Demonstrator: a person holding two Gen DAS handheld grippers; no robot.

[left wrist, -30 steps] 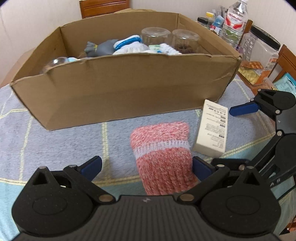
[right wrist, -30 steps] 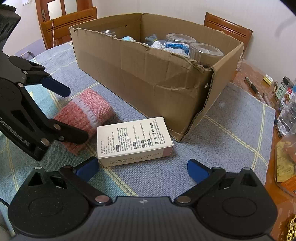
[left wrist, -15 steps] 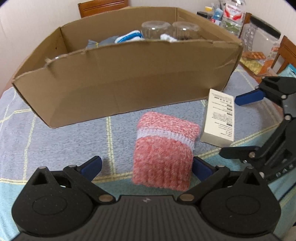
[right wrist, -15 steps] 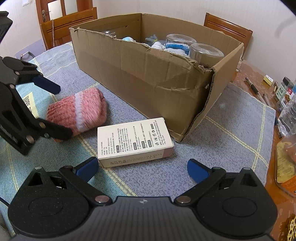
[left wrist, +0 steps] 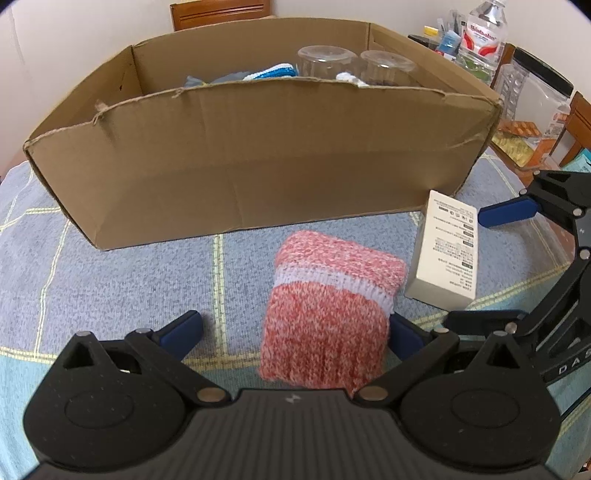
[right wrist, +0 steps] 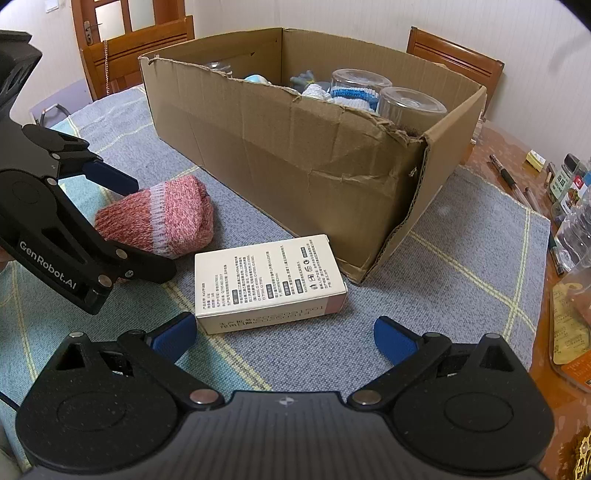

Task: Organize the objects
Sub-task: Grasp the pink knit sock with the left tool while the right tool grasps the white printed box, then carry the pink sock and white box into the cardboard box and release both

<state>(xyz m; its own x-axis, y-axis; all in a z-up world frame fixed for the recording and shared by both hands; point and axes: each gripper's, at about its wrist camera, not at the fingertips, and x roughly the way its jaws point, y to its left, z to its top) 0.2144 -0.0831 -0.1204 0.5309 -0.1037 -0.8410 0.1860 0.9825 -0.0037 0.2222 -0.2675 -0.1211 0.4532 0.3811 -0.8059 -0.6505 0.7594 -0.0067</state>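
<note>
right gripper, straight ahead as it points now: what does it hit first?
Most likely the white carton, lying flat on the cloth just ahead of the open right gripper. Behind it stands the cardboard box.

A blue-grey checked tablecloth (right wrist: pixel 469 236) covers most of a brown wooden table (right wrist: pixel 498 147), whose bare strip shows past the cloth's far right edge. On that strip lie pens (right wrist: pixel 508 177), a small yellow pack (right wrist: pixel 535 158) and little bottles (right wrist: pixel 567 184), with a clear water bottle (left wrist: pixel 484 33) and a black-lidded clear jar (left wrist: pixel 532 96) further along it. Wooden chairs (right wrist: pixel 458 55) stand beyond the table by the pale wall.
</note>
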